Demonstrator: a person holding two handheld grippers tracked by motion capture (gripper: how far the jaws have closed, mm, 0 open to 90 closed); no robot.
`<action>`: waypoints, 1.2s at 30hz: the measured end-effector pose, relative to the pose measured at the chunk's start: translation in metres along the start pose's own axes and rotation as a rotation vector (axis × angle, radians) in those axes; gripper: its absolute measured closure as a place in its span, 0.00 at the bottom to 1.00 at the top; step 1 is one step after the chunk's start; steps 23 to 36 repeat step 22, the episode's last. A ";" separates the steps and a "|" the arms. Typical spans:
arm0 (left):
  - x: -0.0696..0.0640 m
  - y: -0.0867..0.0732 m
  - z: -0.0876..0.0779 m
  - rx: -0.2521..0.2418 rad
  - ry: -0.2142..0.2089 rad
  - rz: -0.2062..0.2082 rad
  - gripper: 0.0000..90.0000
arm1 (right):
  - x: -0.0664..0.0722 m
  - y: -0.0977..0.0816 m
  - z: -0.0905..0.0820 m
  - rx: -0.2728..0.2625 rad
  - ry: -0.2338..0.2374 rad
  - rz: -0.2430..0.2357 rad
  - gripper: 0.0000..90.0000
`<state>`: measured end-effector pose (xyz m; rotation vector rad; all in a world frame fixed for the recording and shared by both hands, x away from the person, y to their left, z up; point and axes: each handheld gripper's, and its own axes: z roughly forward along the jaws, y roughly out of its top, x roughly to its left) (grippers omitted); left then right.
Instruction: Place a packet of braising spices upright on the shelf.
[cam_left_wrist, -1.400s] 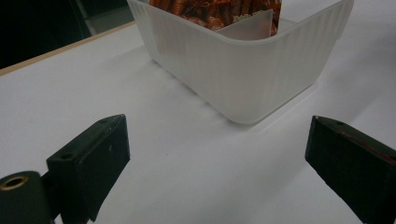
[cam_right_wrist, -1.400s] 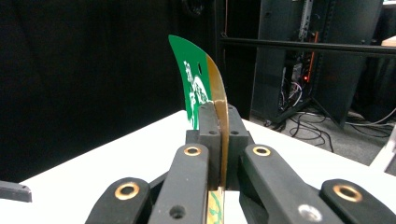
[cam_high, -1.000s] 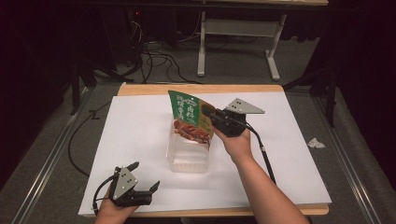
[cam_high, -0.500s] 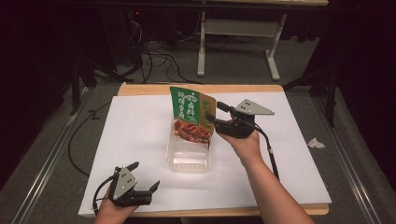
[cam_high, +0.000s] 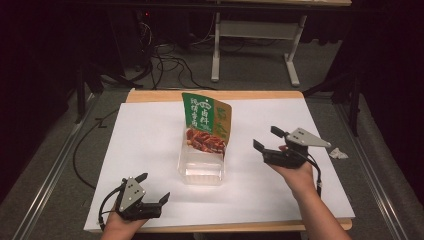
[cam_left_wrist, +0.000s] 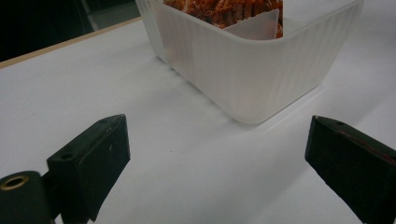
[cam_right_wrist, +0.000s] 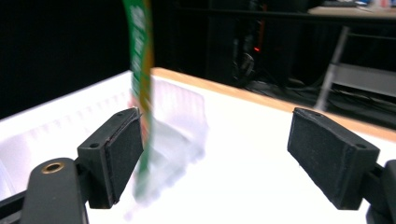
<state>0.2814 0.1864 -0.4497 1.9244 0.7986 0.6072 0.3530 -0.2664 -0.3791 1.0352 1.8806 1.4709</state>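
The right gripper (cam_high: 267, 139) stands on the right side of the table, its jaws spread wide with nothing between them. A second ago those jaws were pinched on the upper edge of the packet (cam_high: 206, 123); they have just been opening, and the hand has drawn away toward 3 o'clock. The packet now stands unsupported in the tub (cam_high: 201, 162), leaning back toward 12 o'clock. Judged from this, the placing step looks finished and the release clean.

The left gripper (cam_high: 155, 189) rests at 7 o'clock, near the table's front edge, in the same spot as before, jaws wide and empty.

The packet is a flat, glossy pouch, green above with a printed food picture below. In the right gripper view it appears edge-on as a thin strip (cam_right_wrist: 140, 70).

The tub is translucent plastic with ribbed walls (cam_left_wrist: 243, 70) and rounded corners. It sits at the centre of a smooth white sheet (cam_high: 150, 130).
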 end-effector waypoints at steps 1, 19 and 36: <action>0.000 0.000 0.000 0.001 0.001 -0.002 0.08 | -0.004 -0.006 -0.007 0.006 -0.018 0.006 0.21; 0.000 -0.001 0.006 0.025 0.003 -0.014 0.08 | -0.039 -0.073 -0.076 0.036 -0.114 0.025 0.23; -0.001 0.000 0.004 0.021 0.006 -0.008 0.08 | -0.037 -0.074 -0.074 0.045 -0.104 0.020 0.23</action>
